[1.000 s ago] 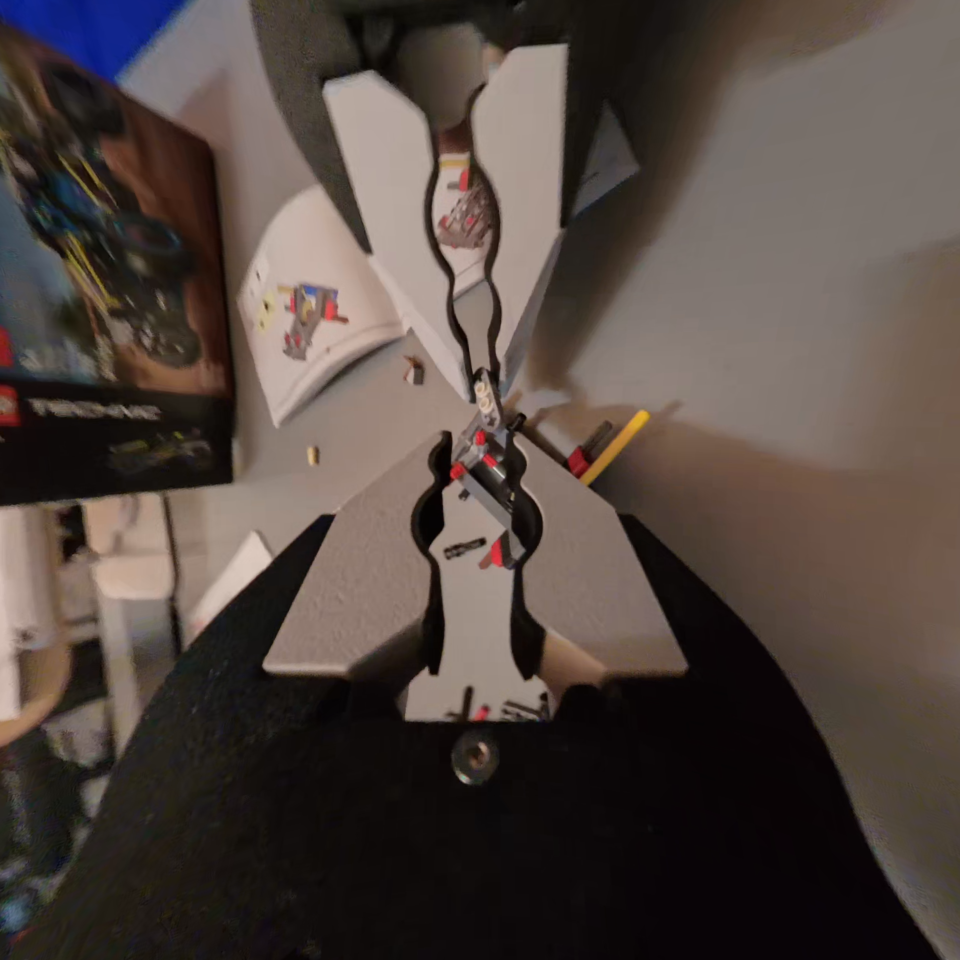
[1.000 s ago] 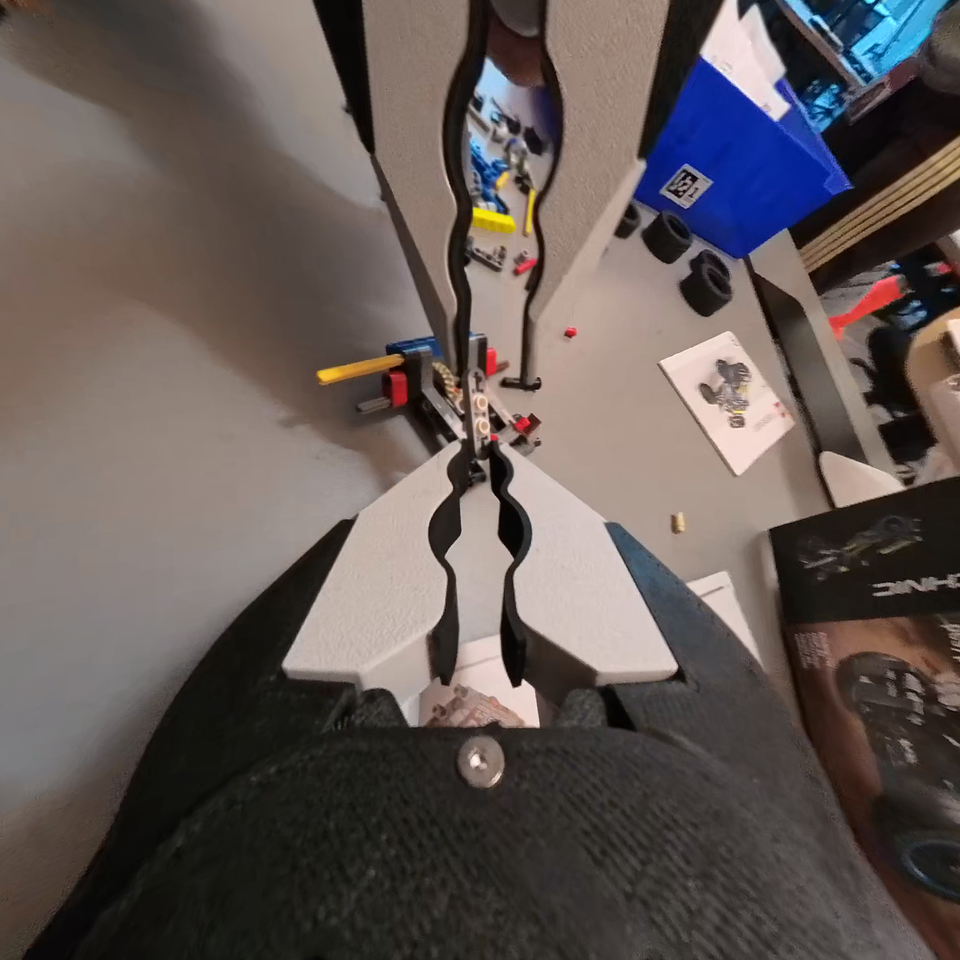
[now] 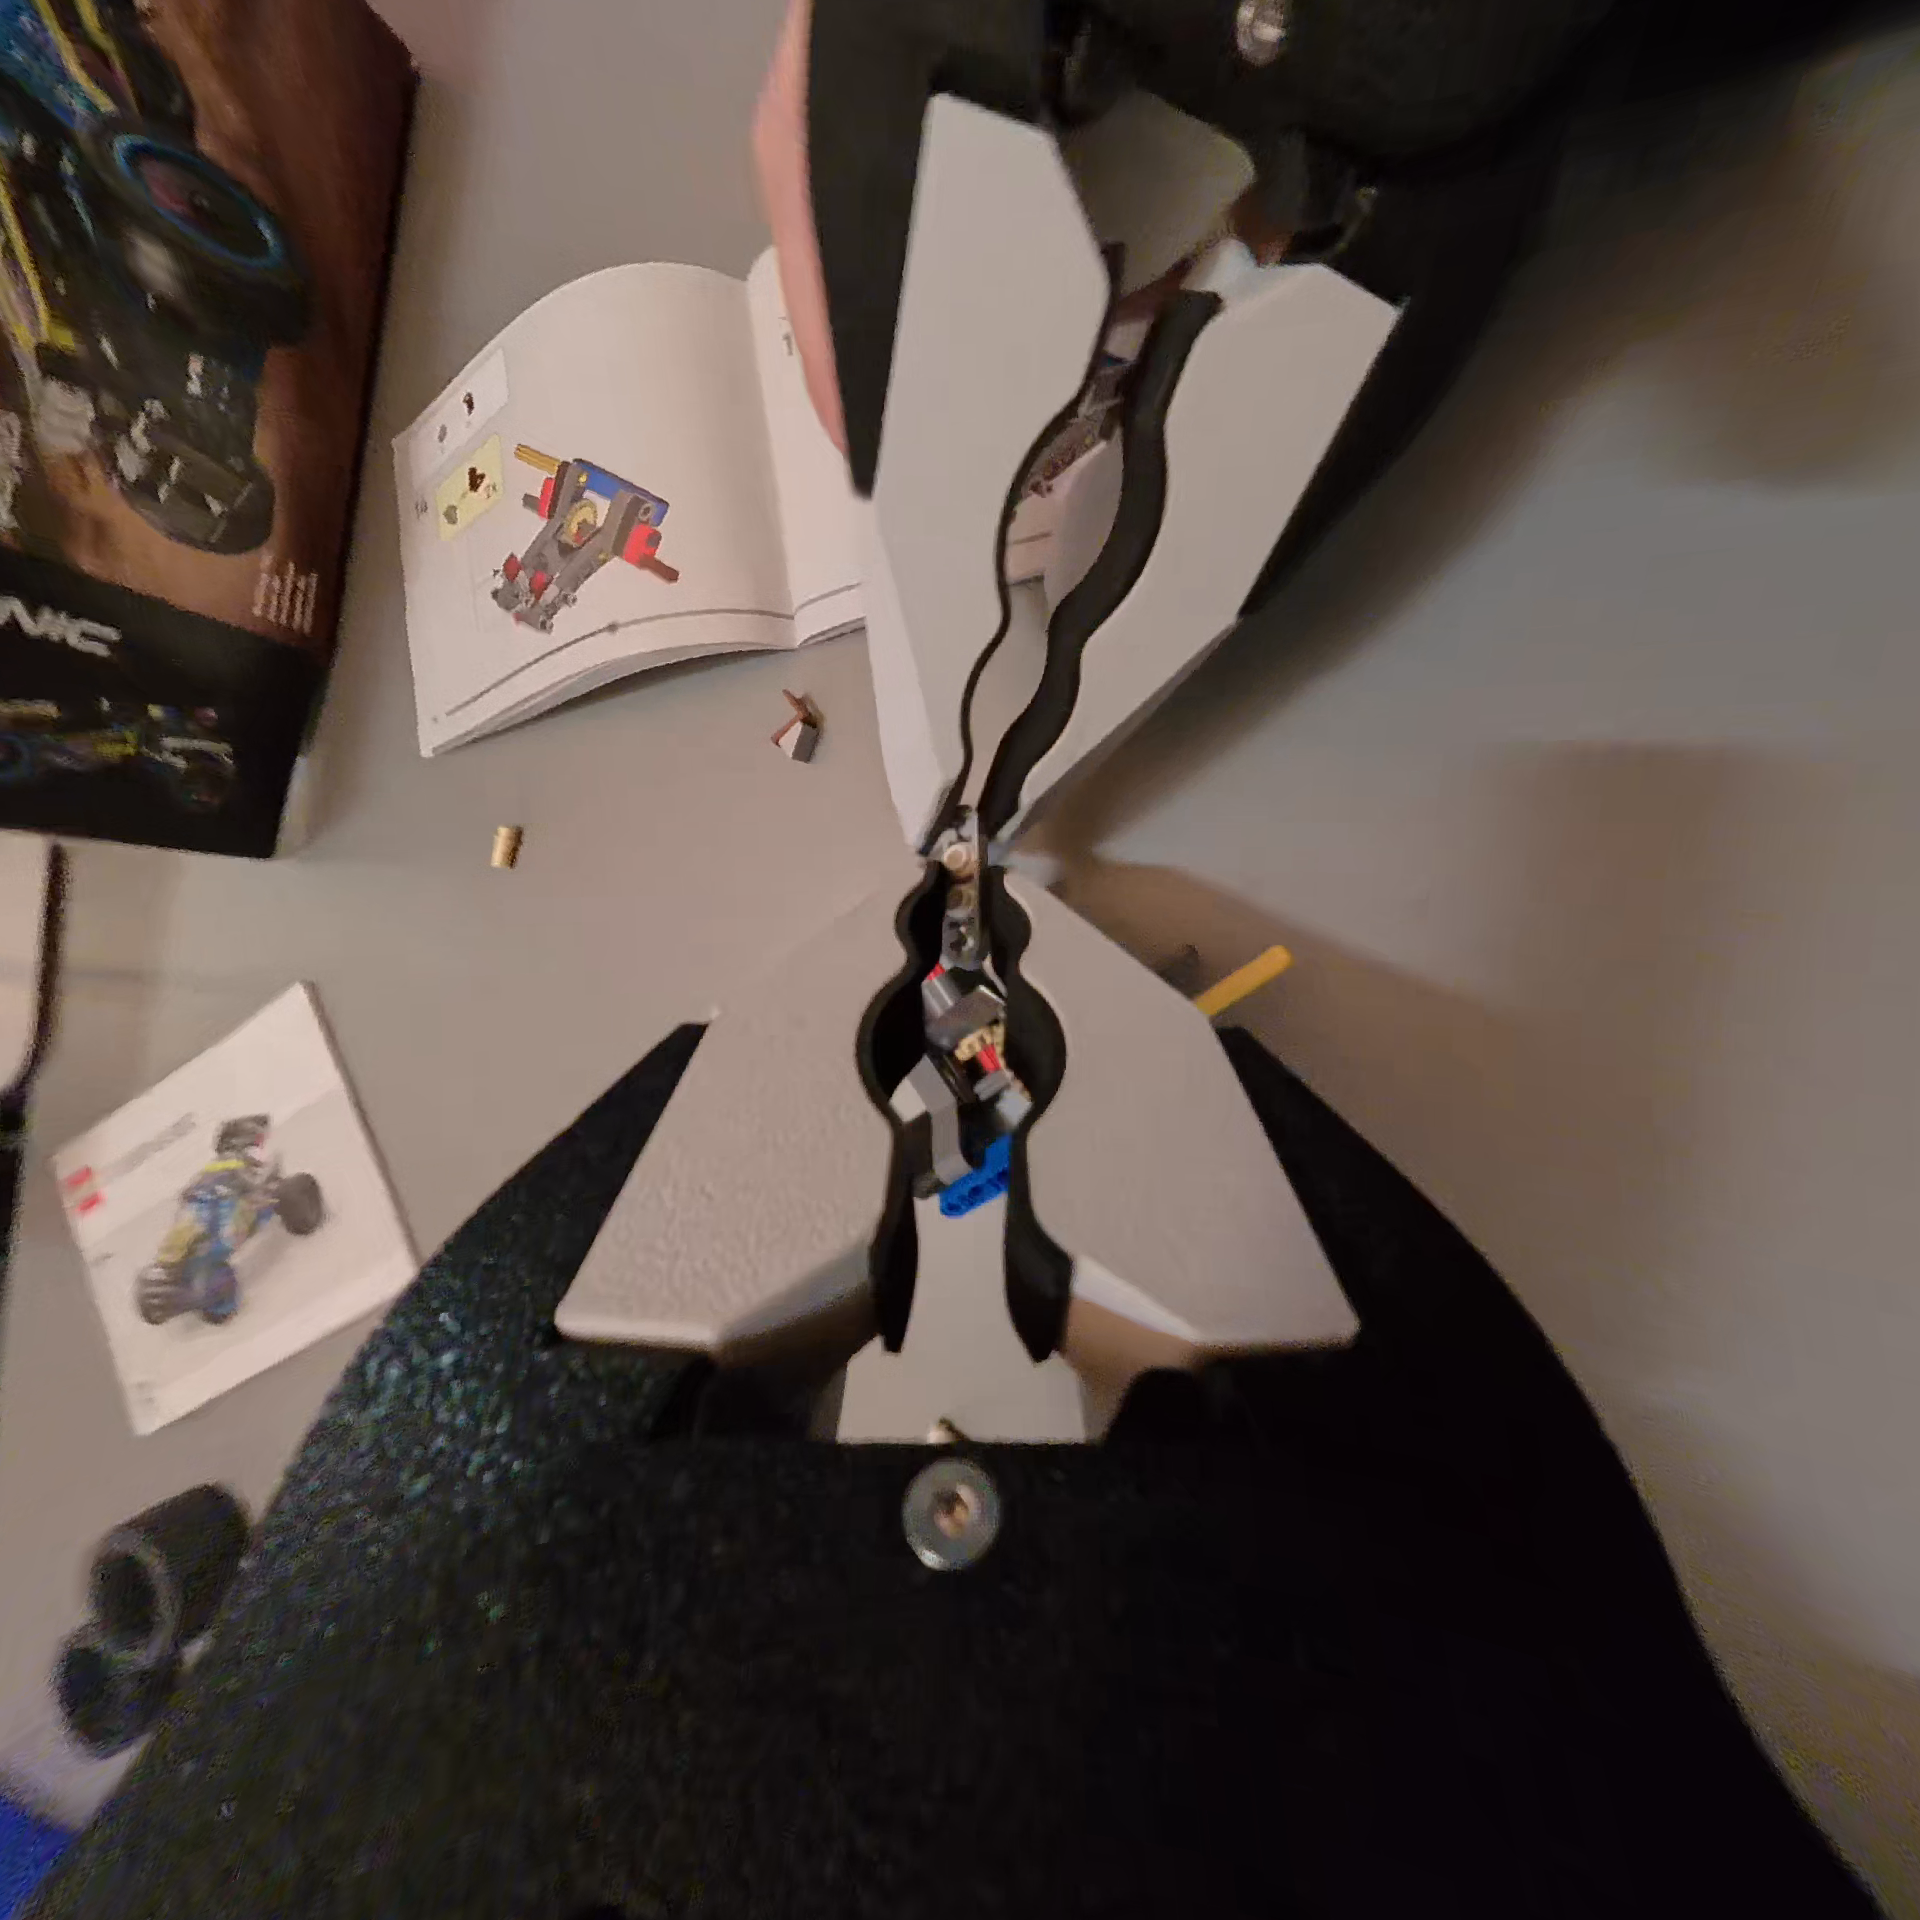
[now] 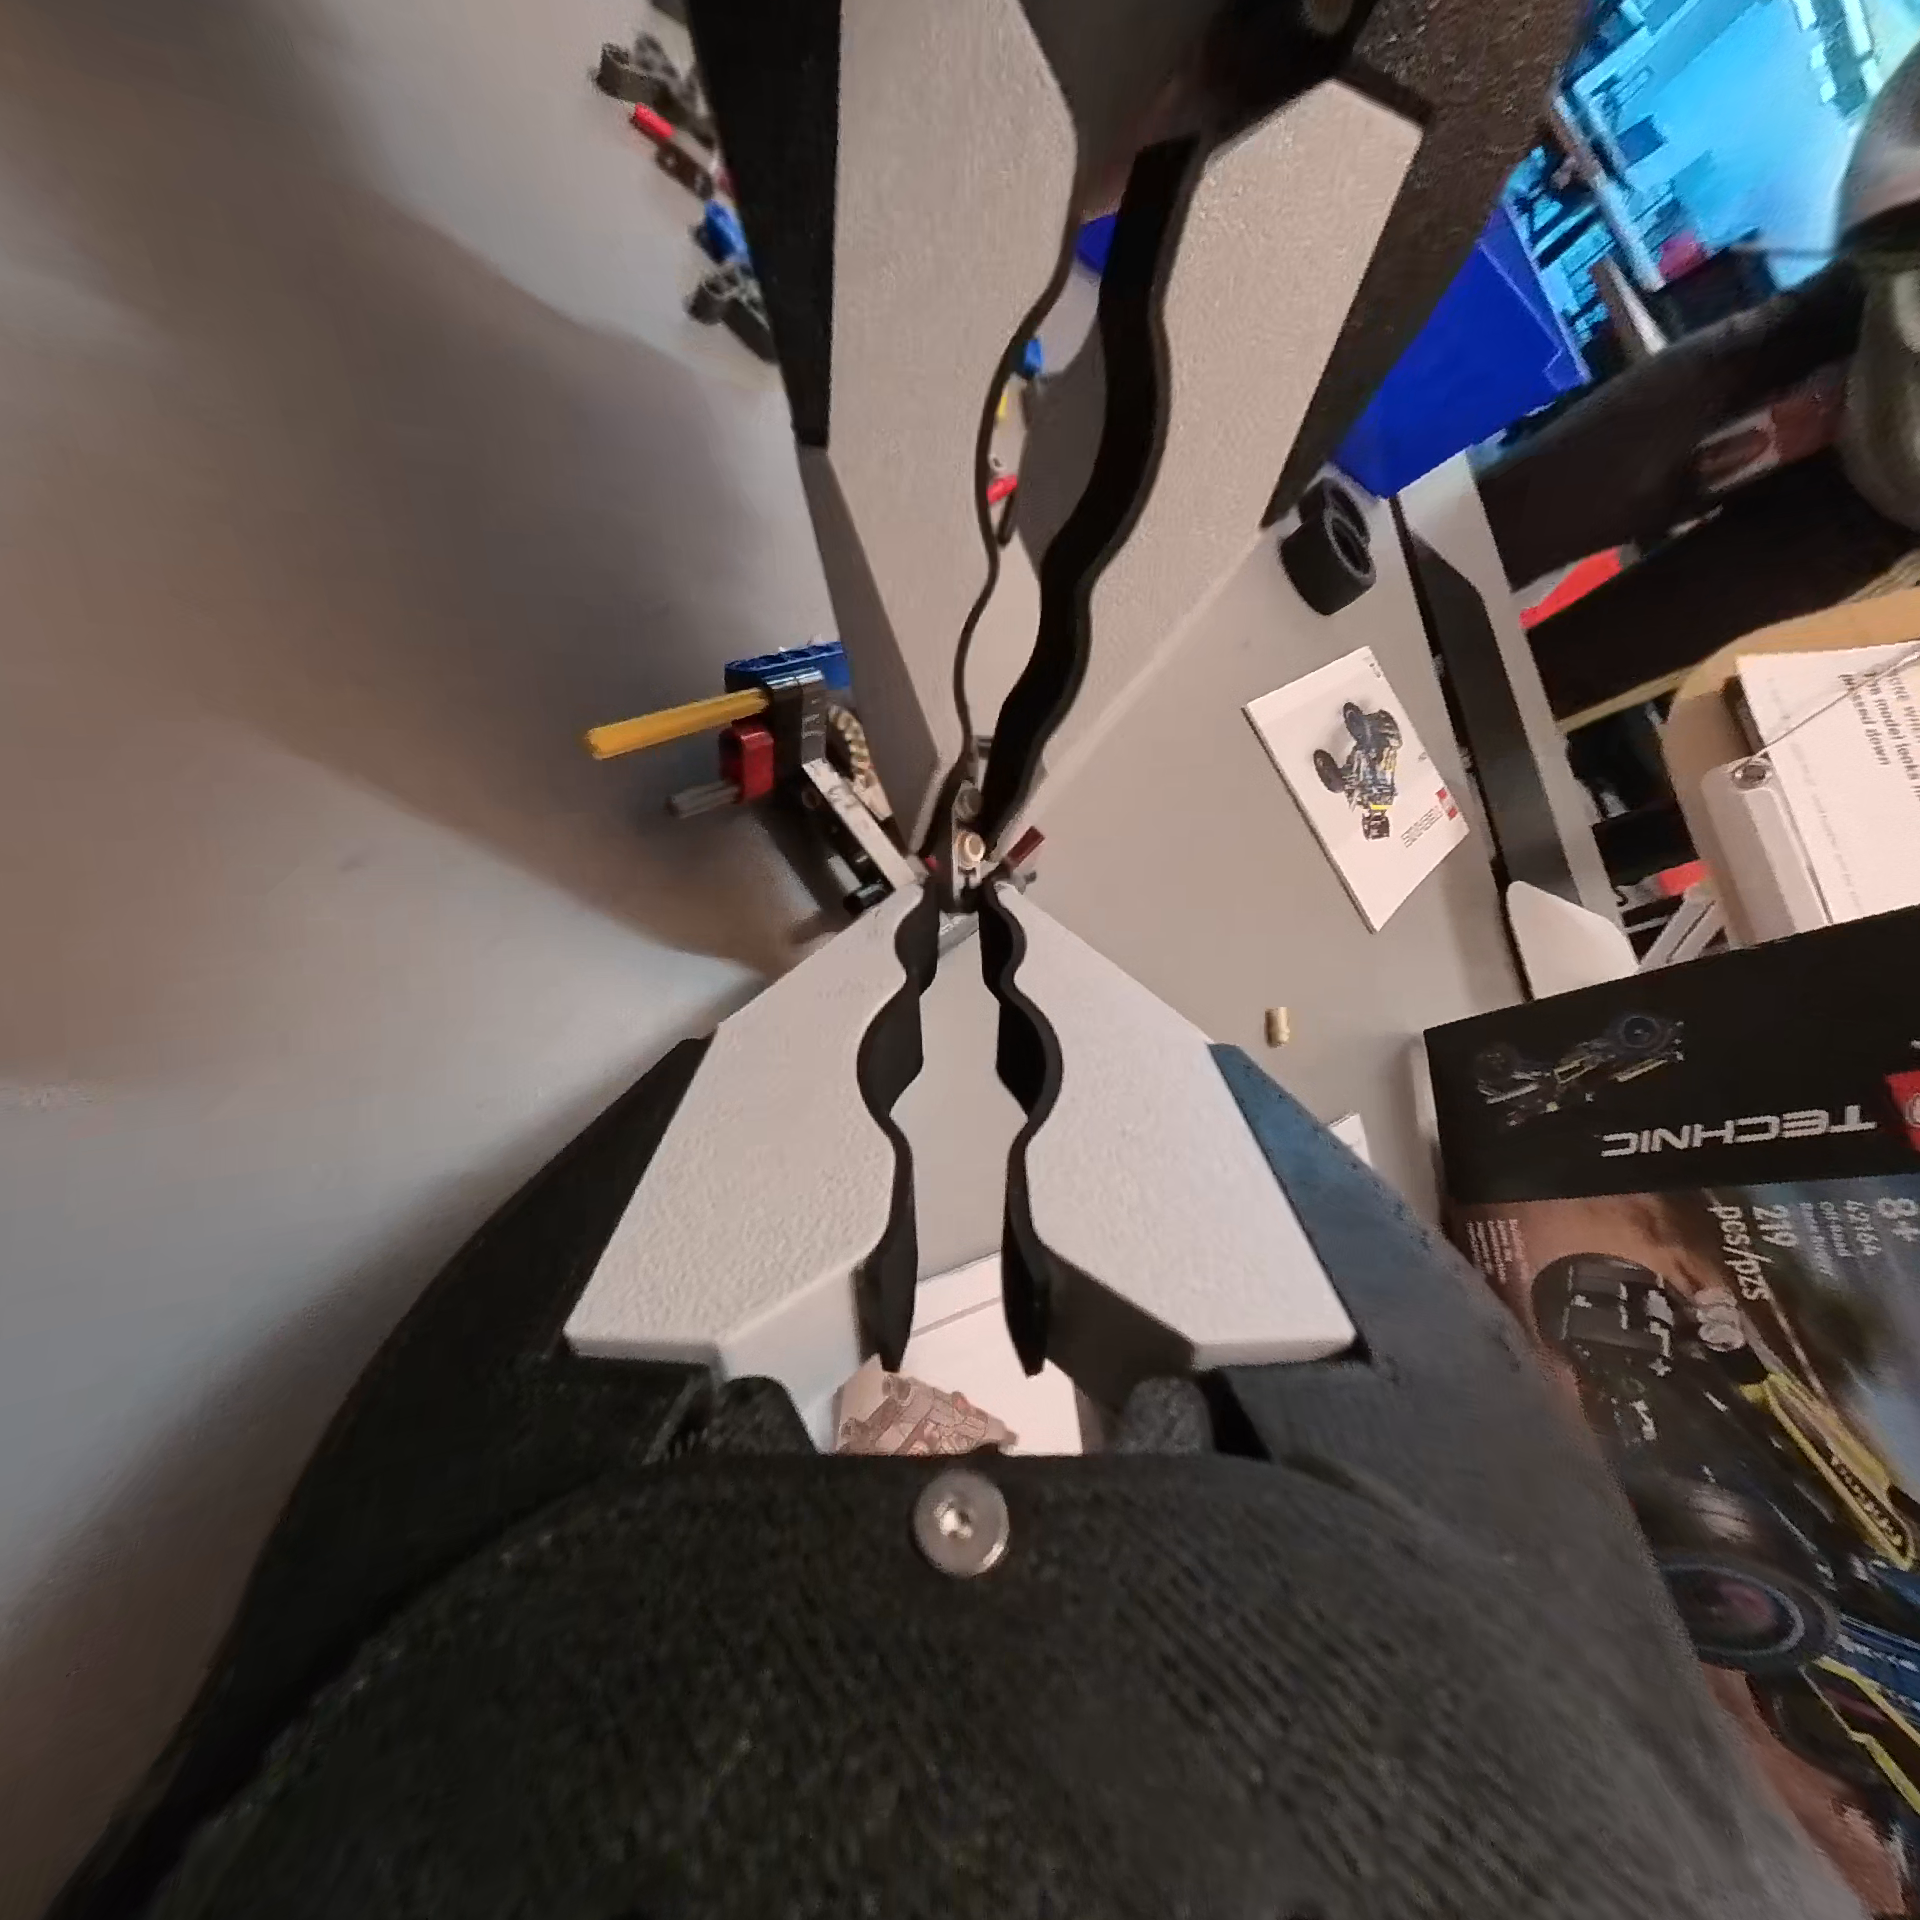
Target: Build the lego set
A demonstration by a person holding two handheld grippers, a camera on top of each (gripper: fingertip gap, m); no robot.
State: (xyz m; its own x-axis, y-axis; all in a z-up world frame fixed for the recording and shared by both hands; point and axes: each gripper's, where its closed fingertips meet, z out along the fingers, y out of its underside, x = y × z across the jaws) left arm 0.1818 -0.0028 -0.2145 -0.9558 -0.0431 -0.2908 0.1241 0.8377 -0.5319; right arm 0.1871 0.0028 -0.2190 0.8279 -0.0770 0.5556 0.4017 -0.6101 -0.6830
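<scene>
Left gripper jaws clamped on grey gear subassembly; right gripper jaws pinch small grey beam at frame centre. Keep subassembly steady, align holes, press straight, no twisting.

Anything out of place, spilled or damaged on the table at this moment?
Nothing damaged. A tan pin and a brown piece lie loose near the open manual, apart from the assembly; ordinary mid-build scatter.

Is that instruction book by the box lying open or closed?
Open. The instruction book lies spread on the table, pages curving up from its spine, a building step showing.
</scene>
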